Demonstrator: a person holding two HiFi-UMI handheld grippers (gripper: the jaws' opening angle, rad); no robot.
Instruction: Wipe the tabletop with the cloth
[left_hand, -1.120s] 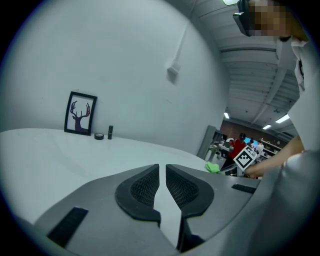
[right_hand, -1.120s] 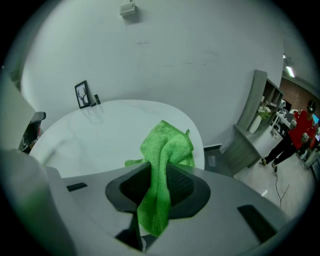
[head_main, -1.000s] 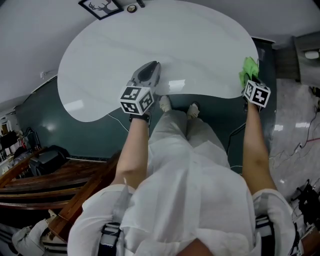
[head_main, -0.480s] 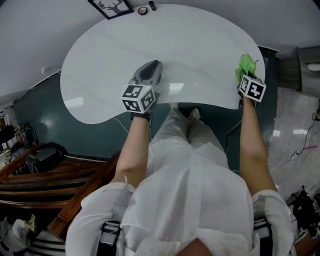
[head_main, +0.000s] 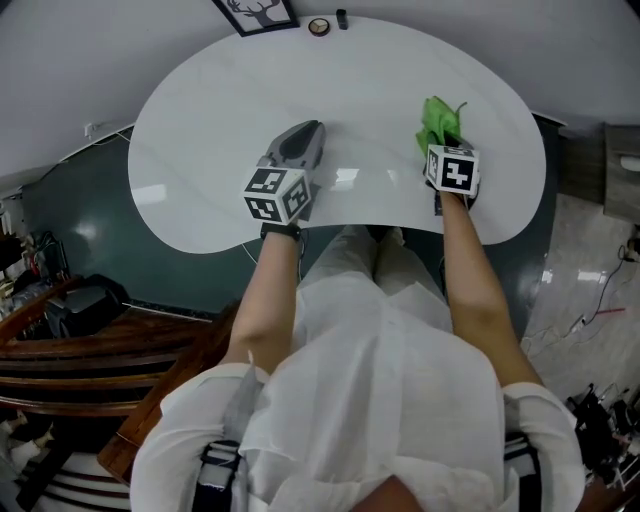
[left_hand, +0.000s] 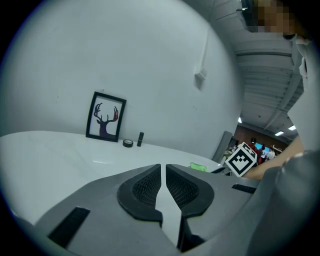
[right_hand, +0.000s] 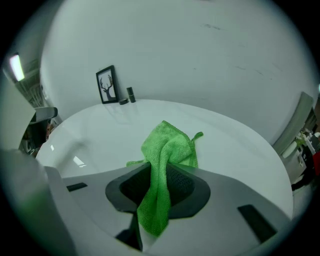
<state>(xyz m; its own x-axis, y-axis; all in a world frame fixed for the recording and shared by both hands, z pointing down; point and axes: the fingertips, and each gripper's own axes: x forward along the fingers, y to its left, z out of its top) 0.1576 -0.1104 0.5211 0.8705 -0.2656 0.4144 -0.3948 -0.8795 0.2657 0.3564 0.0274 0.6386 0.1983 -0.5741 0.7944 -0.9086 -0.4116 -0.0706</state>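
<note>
Where my right gripper (right_hand: 159, 175) pinches the crumpled green microfibre cloth (right_hand: 167, 145), its free end lies on the white rounded tabletop (head_main: 220, 120). My left gripper (left_hand: 163, 172), jaws pressed together, empty, alongside. Far edge: black-framed deer picture (left_hand: 105, 116).

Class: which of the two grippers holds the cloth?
The right gripper: its jaws pinch the green cloth; the left gripper is shut on nothing.
</note>
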